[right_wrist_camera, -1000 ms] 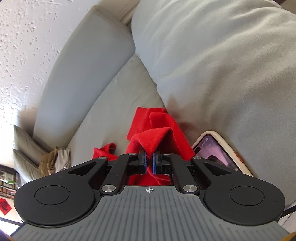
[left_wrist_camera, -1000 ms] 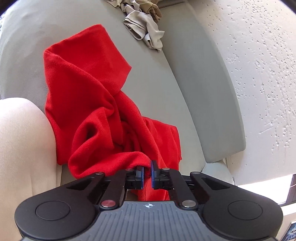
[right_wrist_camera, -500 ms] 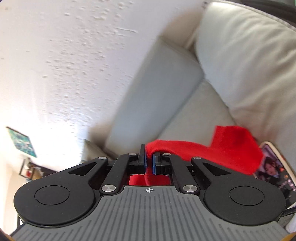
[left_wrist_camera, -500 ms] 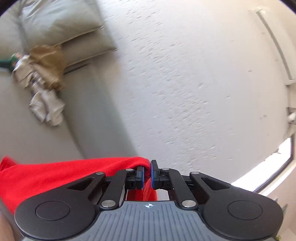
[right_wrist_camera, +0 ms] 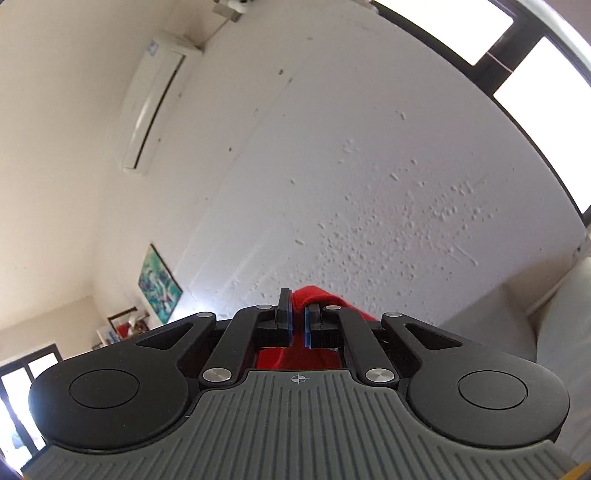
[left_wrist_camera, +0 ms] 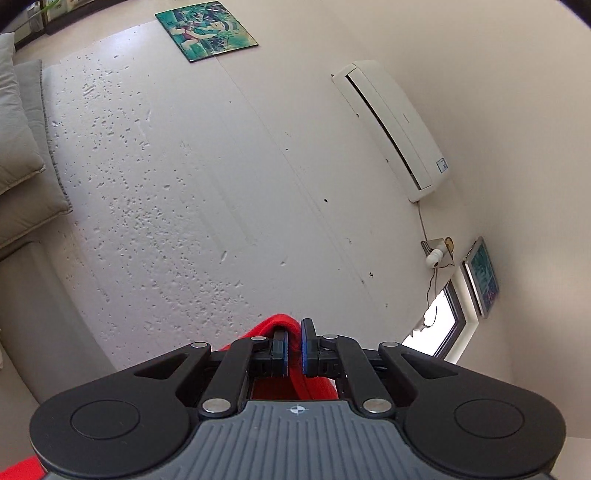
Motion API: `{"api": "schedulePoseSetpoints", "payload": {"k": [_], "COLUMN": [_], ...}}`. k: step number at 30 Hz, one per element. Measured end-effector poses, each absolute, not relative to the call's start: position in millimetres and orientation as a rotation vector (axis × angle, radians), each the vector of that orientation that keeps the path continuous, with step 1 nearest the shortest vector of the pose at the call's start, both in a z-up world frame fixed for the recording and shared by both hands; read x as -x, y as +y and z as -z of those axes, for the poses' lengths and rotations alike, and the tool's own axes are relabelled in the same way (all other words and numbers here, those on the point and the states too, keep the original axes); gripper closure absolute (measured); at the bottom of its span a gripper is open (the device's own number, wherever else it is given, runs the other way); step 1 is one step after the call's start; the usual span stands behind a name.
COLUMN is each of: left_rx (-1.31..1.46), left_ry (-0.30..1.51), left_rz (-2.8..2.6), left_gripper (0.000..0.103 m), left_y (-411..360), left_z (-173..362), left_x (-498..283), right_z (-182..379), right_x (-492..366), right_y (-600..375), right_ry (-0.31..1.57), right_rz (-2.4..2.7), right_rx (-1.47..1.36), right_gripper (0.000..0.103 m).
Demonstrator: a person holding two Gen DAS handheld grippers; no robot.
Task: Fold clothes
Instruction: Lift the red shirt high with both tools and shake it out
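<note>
Both grippers clamped on the red garment, cameras tilted up at the wall.

Left wrist view: left gripper (left_wrist_camera: 294,341) has its blue-padded fingers closed on a fold of the red garment (left_wrist_camera: 275,322) at lower centre of the frame — cloth bunches over the left finger and shows again beneath the fingers and at the lower left corner. Behind: pitted white wall (left_wrist_camera: 207,177), air conditioner (left_wrist_camera: 391,127) upper right, framed picture (left_wrist_camera: 205,29) at top, grey cushions (left_wrist_camera: 18,147) on the left edge. Right wrist view: right gripper (right_wrist_camera: 297,321) is likewise clenched on the red garment (right_wrist_camera: 319,295) — fabric rises just above the right finger, lower centre. Air conditioner (right_wrist_camera: 151,103) upper left, window (right_wrist_camera: 517,48) upper right, sofa (right_wrist_camera: 517,321) at lower right.
</note>
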State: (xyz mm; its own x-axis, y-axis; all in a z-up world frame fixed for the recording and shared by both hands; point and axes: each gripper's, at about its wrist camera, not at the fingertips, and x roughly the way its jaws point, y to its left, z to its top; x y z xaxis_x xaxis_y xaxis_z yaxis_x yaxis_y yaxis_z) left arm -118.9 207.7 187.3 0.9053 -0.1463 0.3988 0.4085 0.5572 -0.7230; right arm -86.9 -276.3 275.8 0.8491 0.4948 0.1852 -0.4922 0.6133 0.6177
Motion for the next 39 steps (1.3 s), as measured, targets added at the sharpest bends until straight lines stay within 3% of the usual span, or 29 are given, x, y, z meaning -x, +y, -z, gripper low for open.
{"api": "schedulePoseSetpoints", "payload": {"k": [7, 14, 21, 24, 27, 39], "left_rx": [0.960, 0.977, 0.777, 0.751, 0.733, 0.840], "left_ry": [-0.095, 0.247, -0.006, -0.007, 0.074, 0.581], "left_rz": [0.242, 0.048, 0.133, 0.137, 0.106, -0.154], "left_gripper": [0.099, 0.099, 0.099, 0.099, 0.099, 0.099], "left_y": [218, 243, 232, 230, 226, 224], "left_z": [-170, -114, -182, -167, -122, 114], "left_x": [63, -95, -109, -101, -98, -22], "right_z": [-281, -197, -252, -252, -207, 76], "right_x": [57, -122, -162, -148, -145, -102], "right_y": [-266, -230, -210, -221, -230, -236], "right_ry": [0.097, 0.451, 0.227, 0.190, 0.263, 0.791], "right_rz": [-0.496, -0.336, -0.312, -0.326, -0.318, -0.160], "right_rx": [-0.631, -0.617, -0.466, -0.463, -0.493, -0.610], "right_gripper": [0.097, 0.097, 0.097, 0.097, 0.097, 0.097]}}
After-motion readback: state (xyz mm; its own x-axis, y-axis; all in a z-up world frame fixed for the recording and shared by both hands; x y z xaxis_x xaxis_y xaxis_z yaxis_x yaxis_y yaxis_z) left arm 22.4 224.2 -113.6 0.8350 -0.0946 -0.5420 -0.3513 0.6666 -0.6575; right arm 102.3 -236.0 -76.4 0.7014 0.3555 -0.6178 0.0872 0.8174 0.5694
